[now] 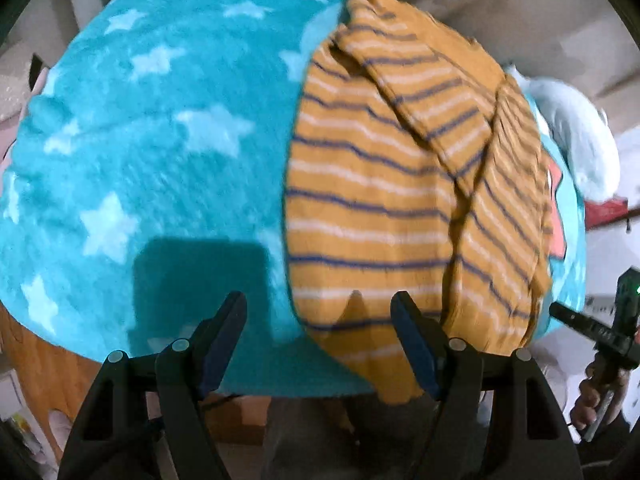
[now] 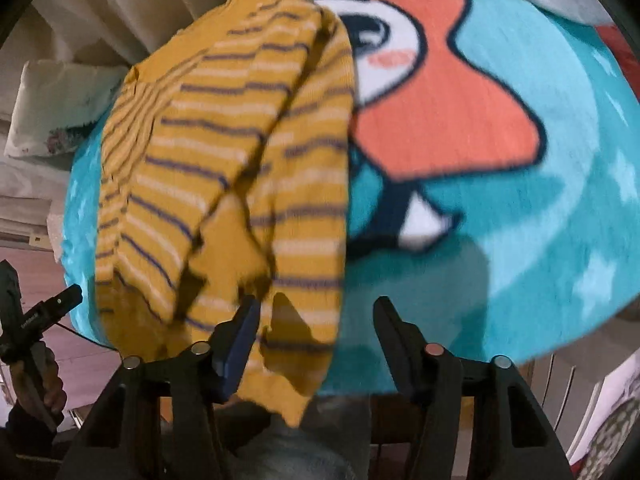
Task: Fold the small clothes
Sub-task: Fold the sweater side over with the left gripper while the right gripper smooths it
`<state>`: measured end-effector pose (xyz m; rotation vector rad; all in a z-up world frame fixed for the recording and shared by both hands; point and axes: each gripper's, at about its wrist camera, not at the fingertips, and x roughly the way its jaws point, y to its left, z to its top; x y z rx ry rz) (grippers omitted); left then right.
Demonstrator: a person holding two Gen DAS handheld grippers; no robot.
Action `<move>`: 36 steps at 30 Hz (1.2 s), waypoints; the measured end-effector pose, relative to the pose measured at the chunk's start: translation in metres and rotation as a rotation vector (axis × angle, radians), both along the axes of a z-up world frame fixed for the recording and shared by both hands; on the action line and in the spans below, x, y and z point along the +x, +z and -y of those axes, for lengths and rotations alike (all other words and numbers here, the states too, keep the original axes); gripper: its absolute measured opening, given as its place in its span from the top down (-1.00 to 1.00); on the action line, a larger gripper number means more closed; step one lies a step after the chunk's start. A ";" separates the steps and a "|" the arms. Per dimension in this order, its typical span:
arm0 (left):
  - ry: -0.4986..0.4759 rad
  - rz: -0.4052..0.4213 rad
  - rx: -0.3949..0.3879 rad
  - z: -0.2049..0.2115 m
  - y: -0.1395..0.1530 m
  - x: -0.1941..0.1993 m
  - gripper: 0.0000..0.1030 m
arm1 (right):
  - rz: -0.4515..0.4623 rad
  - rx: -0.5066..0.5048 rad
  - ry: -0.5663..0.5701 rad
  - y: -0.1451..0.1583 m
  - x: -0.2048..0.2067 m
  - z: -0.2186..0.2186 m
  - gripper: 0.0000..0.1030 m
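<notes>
Taking the striped yellow garment (image 1: 372, 184) as landmark, folded lengthwise on the blue star blanket (image 1: 160, 128): the left gripper (image 1: 318, 312) is held wide open and empty over its near-left hem; the right gripper (image 2: 316, 316), half open and empty, over its near-right edge. The near hem should be pinched evenly at both corners. No legible writing is seen.

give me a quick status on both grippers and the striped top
Left hand-held gripper open, empty. Right hand-held gripper open, empty. Mustard striped top folded on teal star blanket, near edge overhanging. Nothing in the way.
</notes>
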<state>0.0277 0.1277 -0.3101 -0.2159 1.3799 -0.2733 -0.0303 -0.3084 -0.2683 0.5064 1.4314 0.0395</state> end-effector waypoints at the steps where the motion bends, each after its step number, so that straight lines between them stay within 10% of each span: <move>1: -0.020 -0.002 -0.010 0.004 -0.003 -0.004 -0.43 | 0.005 0.021 -0.004 -0.001 -0.006 -0.004 -0.12; 17: -0.138 -0.089 -0.007 0.032 -0.034 -0.008 -0.16 | -0.062 -0.022 0.051 -0.027 -0.033 -0.039 0.11; 19: -0.148 -0.069 0.024 0.037 -0.036 -0.009 0.00 | -0.072 -0.061 0.078 -0.026 -0.031 -0.046 0.32; 21: -0.173 -0.064 0.035 0.039 -0.035 -0.010 0.72 | -0.083 -0.080 0.099 -0.026 -0.030 -0.051 0.72; 36: -0.229 0.001 -0.034 0.032 0.024 -0.030 0.80 | 0.008 -0.097 0.079 0.047 -0.042 -0.026 0.94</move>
